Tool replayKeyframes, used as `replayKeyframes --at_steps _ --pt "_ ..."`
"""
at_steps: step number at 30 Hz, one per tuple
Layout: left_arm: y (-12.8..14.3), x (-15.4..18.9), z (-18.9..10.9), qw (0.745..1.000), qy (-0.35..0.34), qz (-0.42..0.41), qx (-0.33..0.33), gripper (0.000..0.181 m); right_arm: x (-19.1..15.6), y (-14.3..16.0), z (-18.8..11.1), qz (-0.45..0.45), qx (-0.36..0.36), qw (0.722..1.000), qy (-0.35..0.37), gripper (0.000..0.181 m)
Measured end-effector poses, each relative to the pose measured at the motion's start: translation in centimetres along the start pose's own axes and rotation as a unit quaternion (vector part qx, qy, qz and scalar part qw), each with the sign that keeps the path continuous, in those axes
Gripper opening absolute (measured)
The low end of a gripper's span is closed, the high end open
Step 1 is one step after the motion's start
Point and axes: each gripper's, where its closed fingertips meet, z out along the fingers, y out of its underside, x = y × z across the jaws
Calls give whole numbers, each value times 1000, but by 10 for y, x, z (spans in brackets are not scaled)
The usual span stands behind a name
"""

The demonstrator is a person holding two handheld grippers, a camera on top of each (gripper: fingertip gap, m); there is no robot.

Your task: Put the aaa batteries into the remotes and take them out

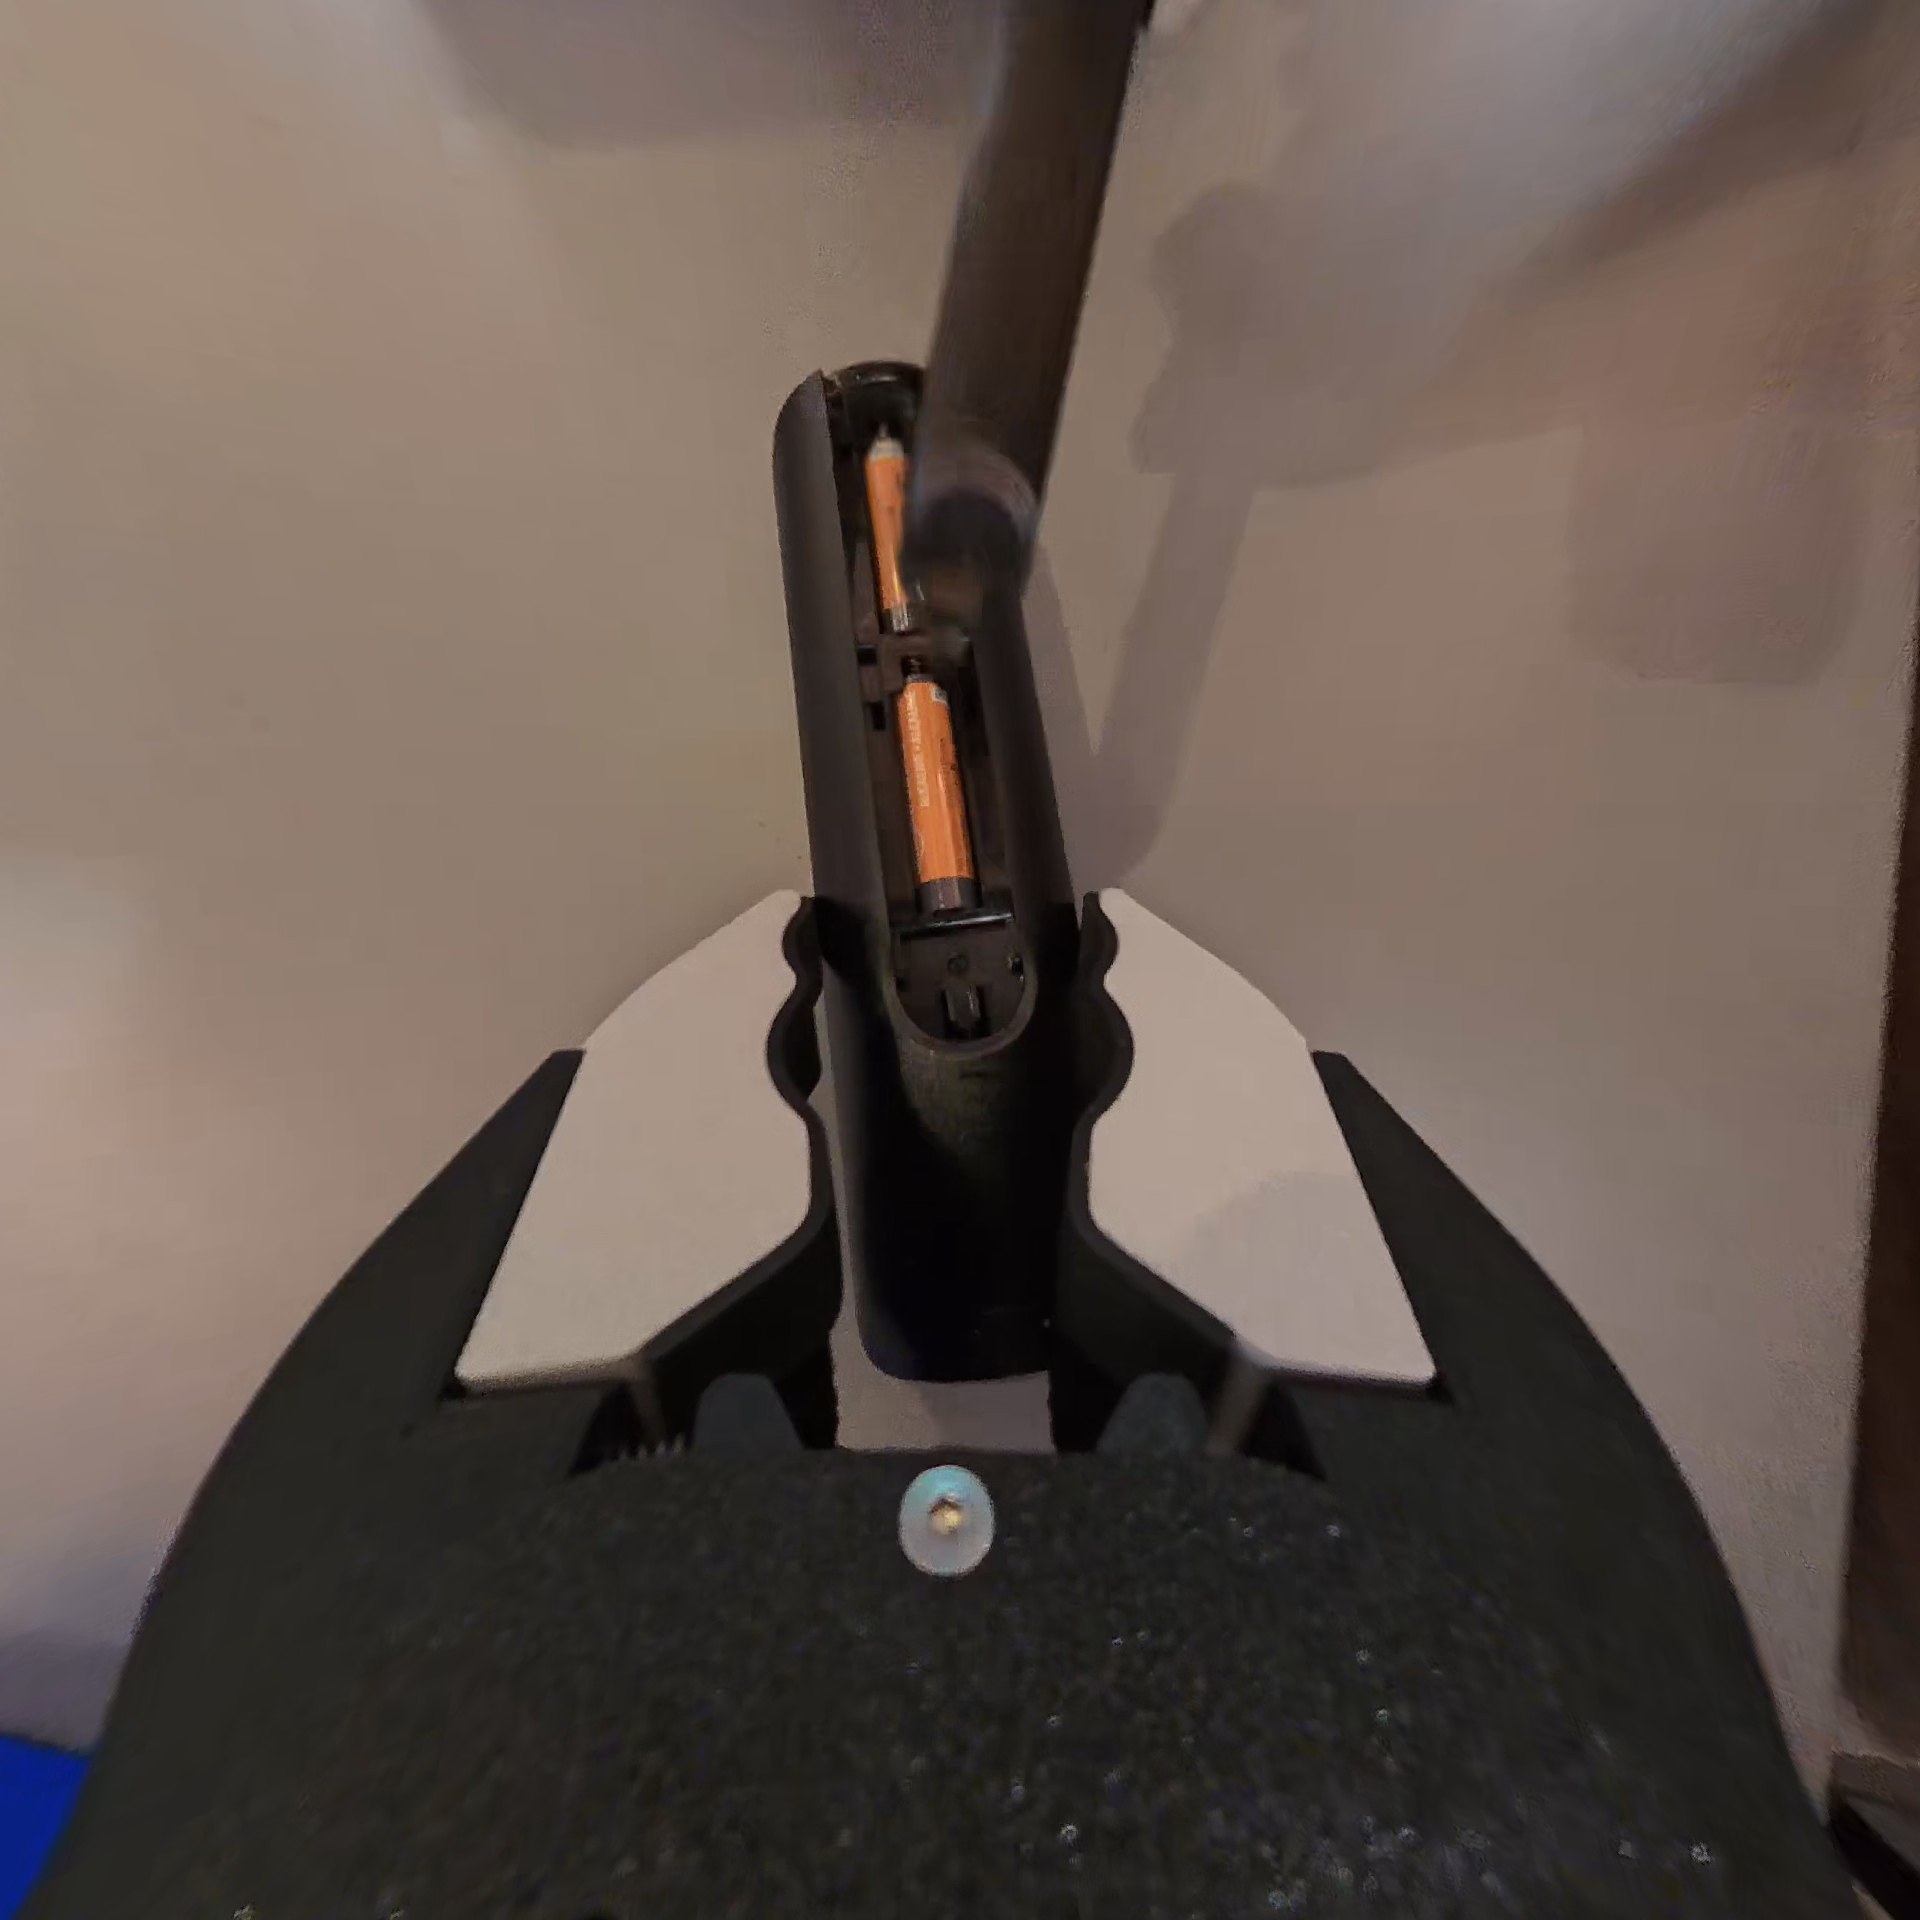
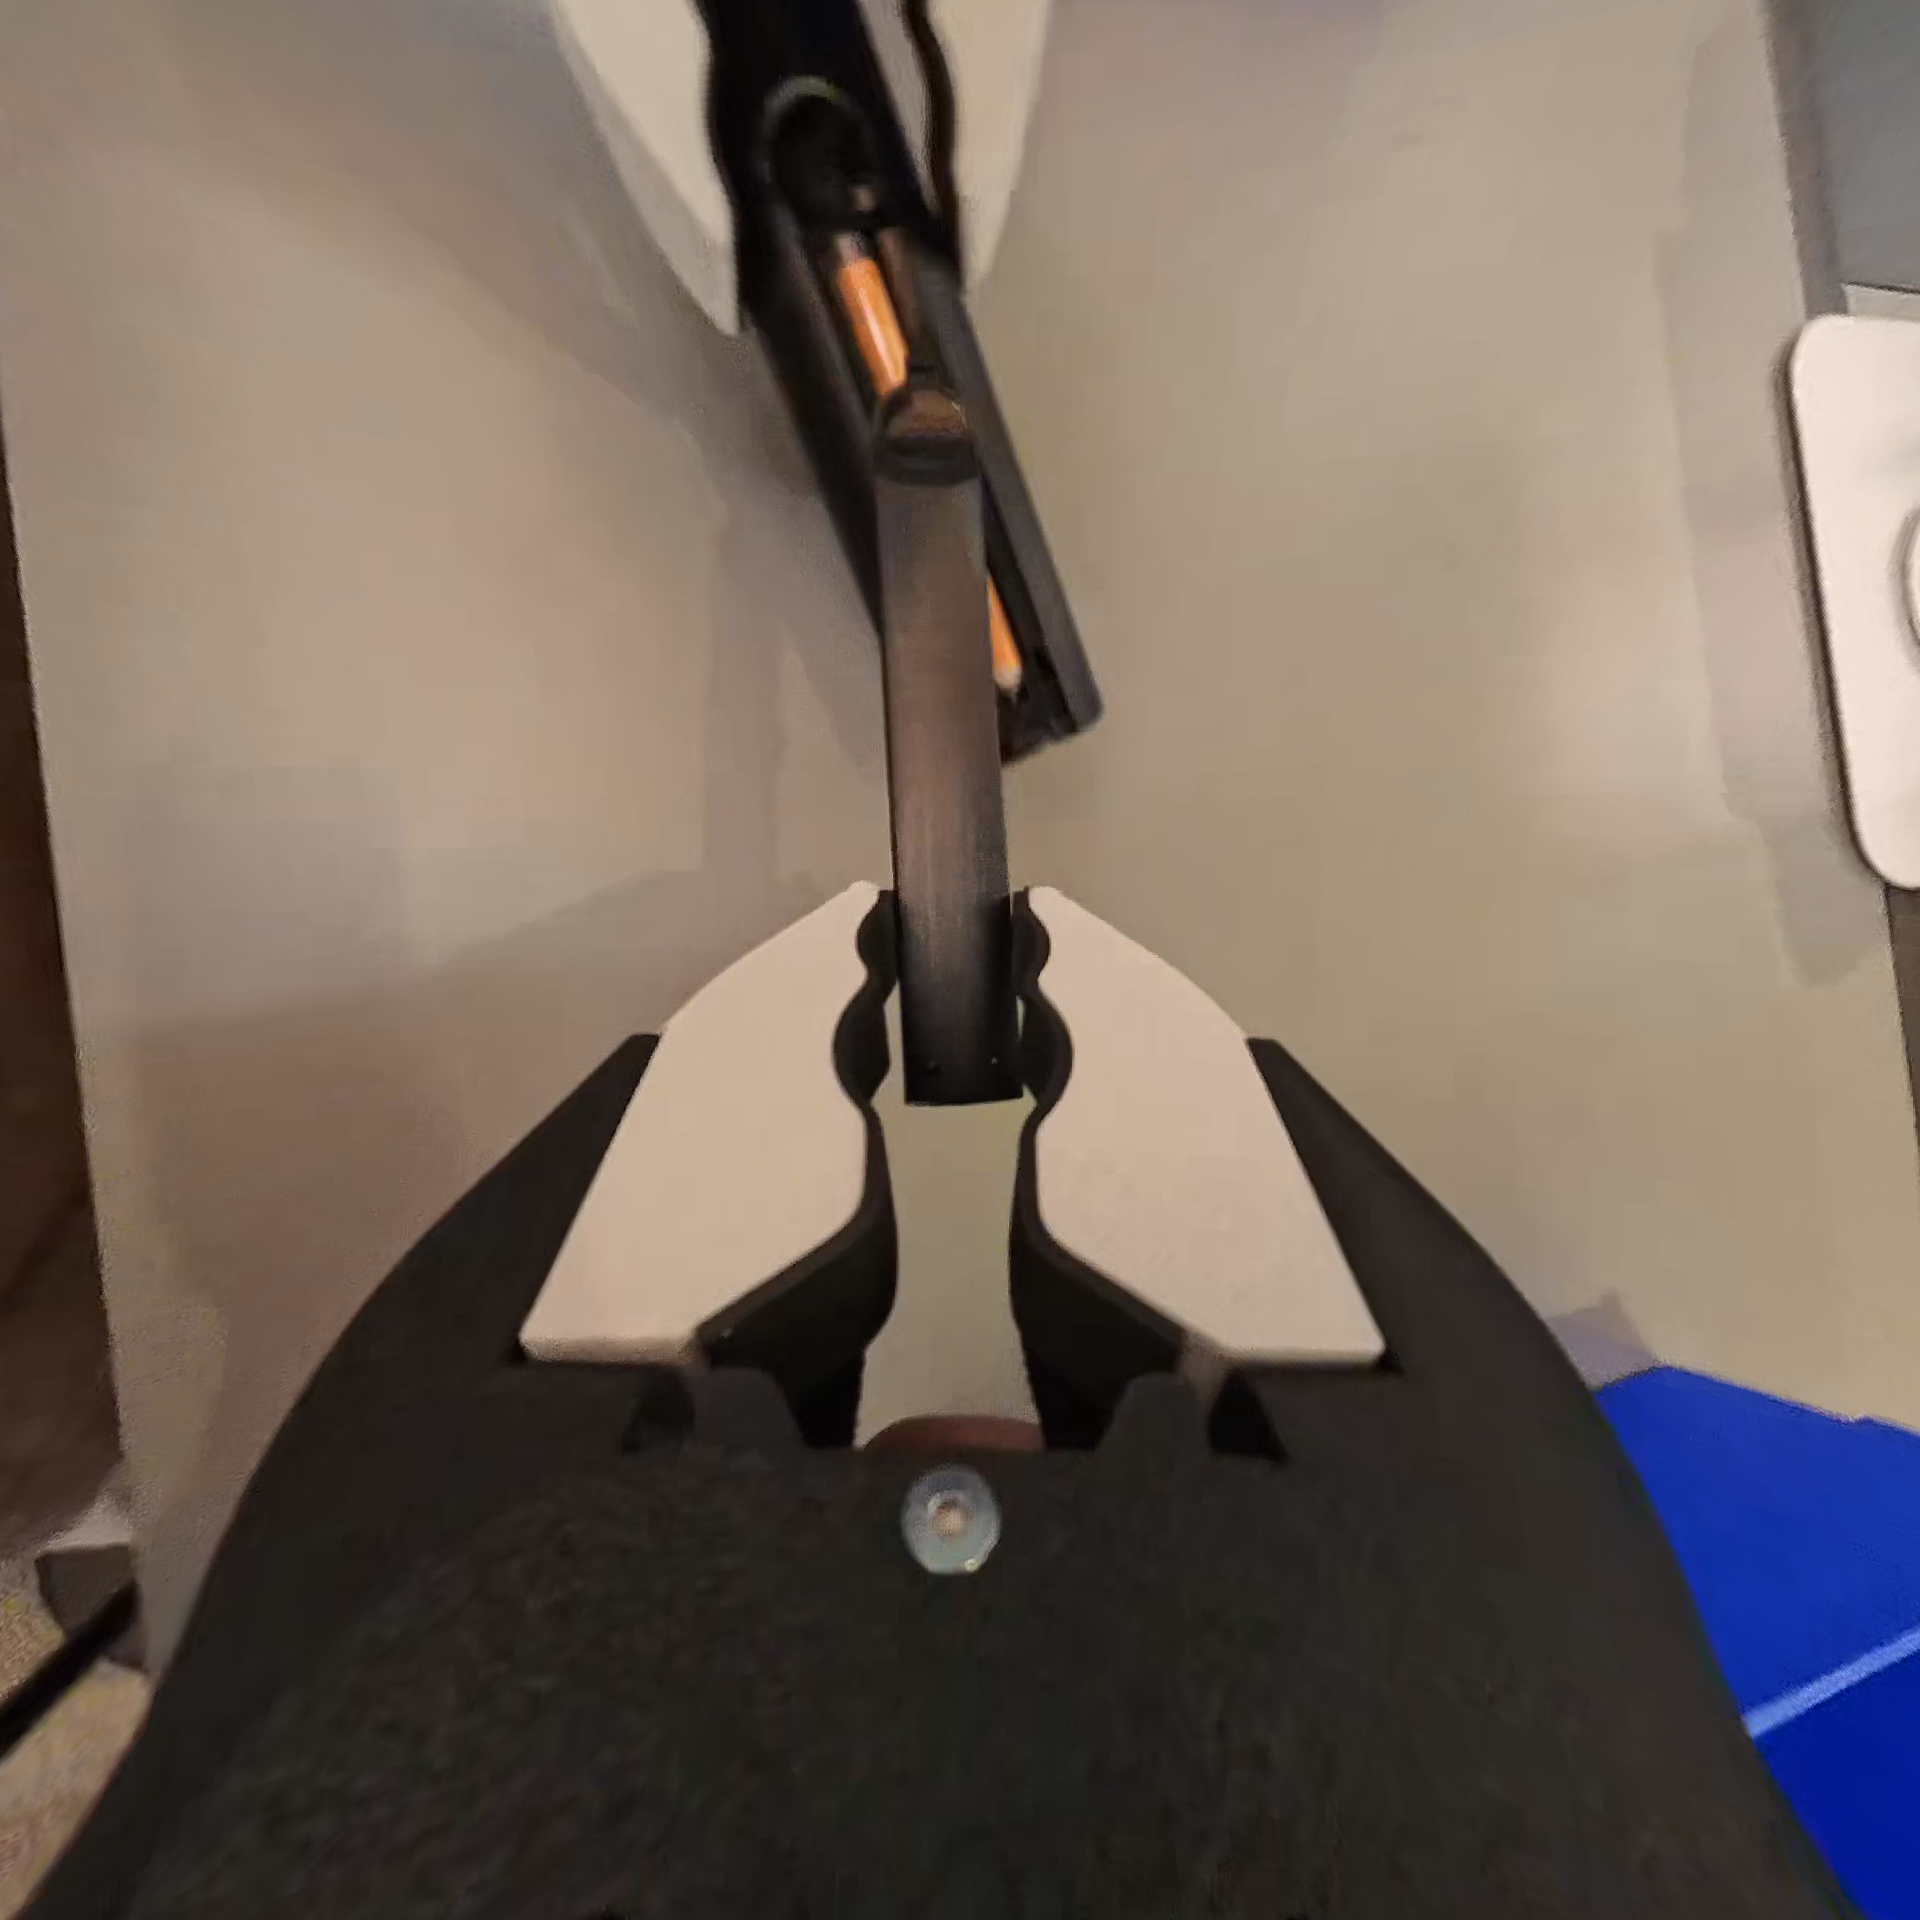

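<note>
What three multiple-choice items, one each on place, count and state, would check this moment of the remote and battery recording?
1. Where does the tip of the battery cover sit?
A. over the remote's open battery bay
B. on the blue bin
C. on the floor

2. How many orange batteries show in the remote?
A. none
B. two
C. four

3. What is the left gripper doing?
A. hanging open and empty
B. clamping the remote
C. holding a loose battery

Key: 1 A, the right gripper holds the cover with its tip at the bay; 2 B, a far battery and a near battery lie end to end; 3 B, both fingers press the remote's sides.
</note>
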Motion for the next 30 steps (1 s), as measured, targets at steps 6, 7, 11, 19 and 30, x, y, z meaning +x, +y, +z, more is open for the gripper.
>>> replayKeyframes --at_steps 6,7,11,19,30 --pt "-21 -15 13 999 17 6 27 47 20 -12 9 -54 -20 998 -1 20" --pt "-21 -15 15 999 20 9 25 47 21 -13 10 -59 -24 998 -8 20" --pt "-16 -14 27 999 32 11 14 47 28 -9 21 -72 -55 996 -25 20" --pt "-7 -16 31 999 40 11 -4 47 24 -15 35 -83 -60 994 -49 20" --pt "1 -12 39 998 52 16 -24 47 19 -7 57 -88 -66 991 -79 20"
